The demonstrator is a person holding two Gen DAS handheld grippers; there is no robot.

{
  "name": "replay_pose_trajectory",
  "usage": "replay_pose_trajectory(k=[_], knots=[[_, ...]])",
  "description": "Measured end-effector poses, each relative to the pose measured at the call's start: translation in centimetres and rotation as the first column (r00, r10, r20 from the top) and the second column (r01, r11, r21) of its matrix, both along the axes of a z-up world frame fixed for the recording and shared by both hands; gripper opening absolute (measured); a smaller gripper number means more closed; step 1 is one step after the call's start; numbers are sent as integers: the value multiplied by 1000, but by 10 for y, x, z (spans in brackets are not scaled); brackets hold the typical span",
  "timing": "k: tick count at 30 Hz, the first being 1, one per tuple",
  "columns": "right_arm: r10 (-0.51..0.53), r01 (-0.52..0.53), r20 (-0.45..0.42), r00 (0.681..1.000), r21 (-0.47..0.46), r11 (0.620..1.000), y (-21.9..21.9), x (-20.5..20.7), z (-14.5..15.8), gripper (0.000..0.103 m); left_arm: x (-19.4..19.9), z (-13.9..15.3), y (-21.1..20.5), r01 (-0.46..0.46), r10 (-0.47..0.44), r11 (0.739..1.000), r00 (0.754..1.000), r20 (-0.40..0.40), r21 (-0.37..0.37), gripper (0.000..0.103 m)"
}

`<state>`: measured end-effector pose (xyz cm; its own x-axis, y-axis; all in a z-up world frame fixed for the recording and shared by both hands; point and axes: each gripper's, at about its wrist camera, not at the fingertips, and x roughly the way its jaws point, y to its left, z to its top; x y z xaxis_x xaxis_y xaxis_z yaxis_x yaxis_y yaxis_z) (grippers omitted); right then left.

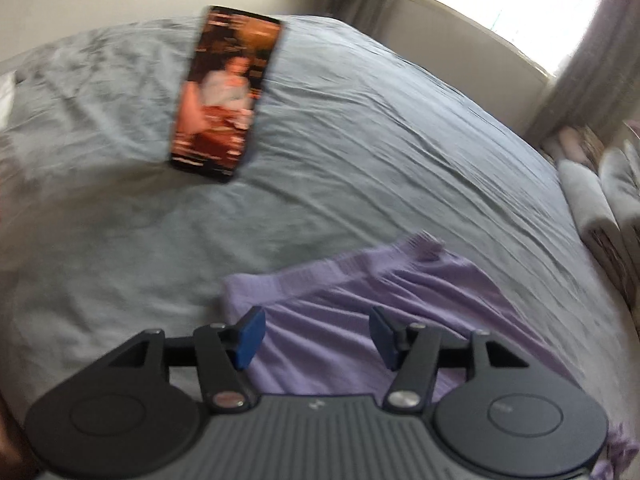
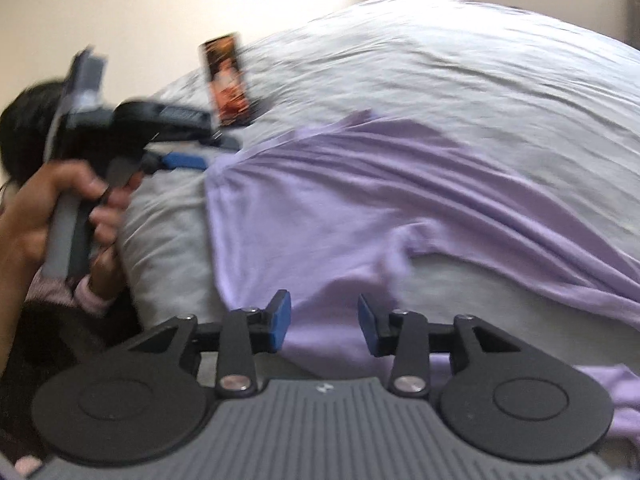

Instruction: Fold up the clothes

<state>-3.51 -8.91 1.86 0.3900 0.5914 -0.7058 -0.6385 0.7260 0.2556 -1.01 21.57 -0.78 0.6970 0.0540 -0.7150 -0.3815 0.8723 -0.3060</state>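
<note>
- Grey-sheeted bed [image 1: 360,128] carries a lilac shirt [image 2: 360,208], lying just beyond both claws, its length running off to the right
- Left claw [image 1: 316,338] and right claw [image 2: 324,324] both released, empty, right nearer the cloth's bulk

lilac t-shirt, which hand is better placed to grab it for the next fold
Right, probably. The right gripper has open jaws over the lilac t-shirt near its sleeve, with most of the cloth spread ahead of it. The left gripper, also open, sits at the shirt's side edge beside bare grey bedsheet.
</note>
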Motion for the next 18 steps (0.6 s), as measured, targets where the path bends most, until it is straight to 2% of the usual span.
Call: replay_pose_trajectory(k=[3,7,9,13,18], knots=[[-77,77,-2,997,-7,997,-18,3,-2,45,4,-4,-15,55,-55,998,998,0,5,59],[-155,155,8,988,-46,987,-35,2,-3,47,1,-5,-40,142,-144,989,989,32,47,59],[-200,201,21,980,-61,978,-47,0,-2,50,-1,-4,-52,188,-191,980,980,47,64,59],[-281,284,52,958,-82,955,-75,-6,-2,63,0,-4,-77,267,-272,960,961,58,78,59],[-385,390,58,921,-135,911,-104,-9,-13,64,2,-7,-111,364,-369,928,928,57,85,59]])
